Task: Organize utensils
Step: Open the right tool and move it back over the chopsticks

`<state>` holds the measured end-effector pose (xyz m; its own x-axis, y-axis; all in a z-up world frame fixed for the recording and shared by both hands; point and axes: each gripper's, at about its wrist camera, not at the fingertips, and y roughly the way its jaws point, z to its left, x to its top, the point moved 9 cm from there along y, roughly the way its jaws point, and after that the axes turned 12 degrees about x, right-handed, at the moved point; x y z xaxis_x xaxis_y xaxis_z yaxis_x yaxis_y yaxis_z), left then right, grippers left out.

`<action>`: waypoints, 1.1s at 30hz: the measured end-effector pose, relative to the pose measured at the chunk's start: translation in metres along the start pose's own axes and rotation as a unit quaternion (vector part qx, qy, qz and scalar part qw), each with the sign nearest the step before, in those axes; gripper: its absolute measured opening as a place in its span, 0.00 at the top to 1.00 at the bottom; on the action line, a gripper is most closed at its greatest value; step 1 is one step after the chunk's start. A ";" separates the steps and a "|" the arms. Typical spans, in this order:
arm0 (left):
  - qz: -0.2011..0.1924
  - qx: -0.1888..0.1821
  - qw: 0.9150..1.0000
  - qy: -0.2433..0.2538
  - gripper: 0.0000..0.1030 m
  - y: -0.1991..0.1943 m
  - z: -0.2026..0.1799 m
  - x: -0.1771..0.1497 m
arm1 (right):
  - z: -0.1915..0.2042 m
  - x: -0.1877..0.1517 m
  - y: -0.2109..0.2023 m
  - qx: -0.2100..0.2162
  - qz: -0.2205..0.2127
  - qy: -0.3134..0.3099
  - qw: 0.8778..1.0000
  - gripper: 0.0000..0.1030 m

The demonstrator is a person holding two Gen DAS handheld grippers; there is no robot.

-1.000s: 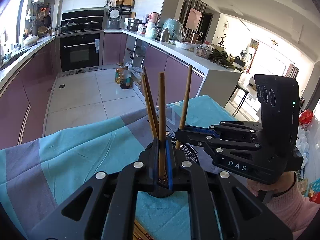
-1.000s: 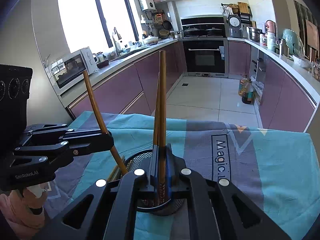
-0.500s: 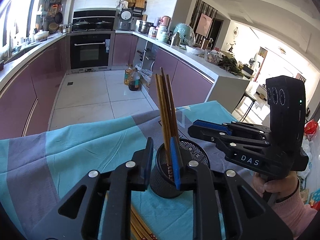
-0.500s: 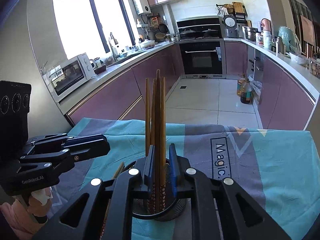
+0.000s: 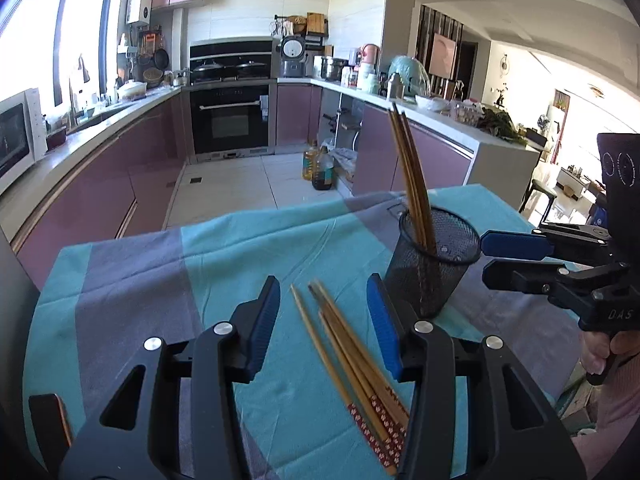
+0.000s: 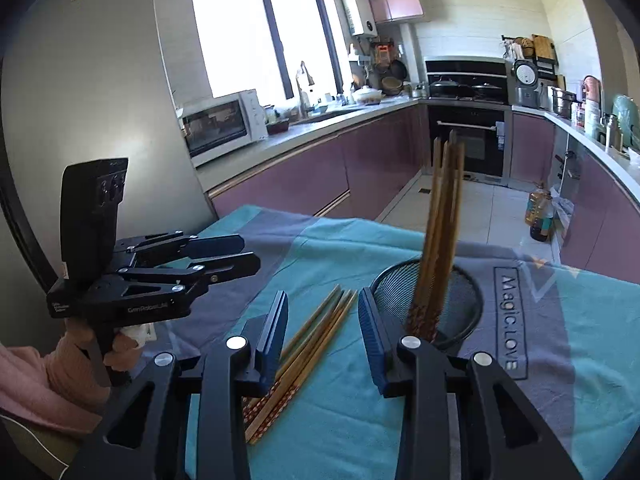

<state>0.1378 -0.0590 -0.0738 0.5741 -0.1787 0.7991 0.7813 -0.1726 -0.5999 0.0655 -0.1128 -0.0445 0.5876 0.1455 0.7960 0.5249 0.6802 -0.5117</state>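
A black mesh cup point(image 5: 436, 268) point(image 6: 466, 300) stands on the teal and grey cloth with several wooden chopsticks point(image 5: 412, 184) point(image 6: 440, 220) upright in it. More chopsticks point(image 5: 352, 360) point(image 6: 316, 340) lie loose on the cloth, left of the cup. My left gripper point(image 5: 324, 320) point(image 6: 248, 254) hovers over the loose ones, its jaws opening and pressing on nothing. To the right, my right gripper point(image 6: 322, 324) point(image 5: 486, 258) sits just short of the cup. Its jaws are also opening and hold nothing.
The cloth point(image 5: 132, 272) covers the table, whose far edge drops to a tiled kitchen floor. Purple cabinets and an oven point(image 5: 230, 118) stand beyond. Oil bottles point(image 5: 320, 170) sit on the floor. A microwave point(image 6: 220, 128) is on the left counter.
Both grippers were shut on chopsticks above the cup. They let go, opened and drew back; those chopsticks now stand in the cup, and the left gripper has swung left over the loose ones.
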 end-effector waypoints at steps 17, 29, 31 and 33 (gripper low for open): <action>0.111 0.005 0.994 0.024 0.57 0.062 -0.021 -0.091 | -0.009 -0.066 0.086 -0.004 0.103 0.075 0.992 0.68; 0.127 0.004 0.992 0.024 0.58 0.073 -0.020 -0.095 | -0.023 -0.066 0.089 -0.024 0.095 0.102 0.990 0.70; 0.129 -0.001 0.991 0.022 0.58 0.075 -0.020 -0.095 | -0.026 -0.066 0.091 -0.029 0.093 0.106 0.990 0.74; 0.131 0.000 0.991 0.020 0.58 0.078 -0.019 -0.095 | -0.030 -0.065 0.092 -0.040 0.092 0.107 0.989 0.74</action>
<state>0.1395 -0.0740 -0.1969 0.7467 -0.2560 0.6140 0.6068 -0.1161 -0.7863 0.0940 -0.0812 -0.1536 0.7908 0.0998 0.6039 0.4389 0.5952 -0.6731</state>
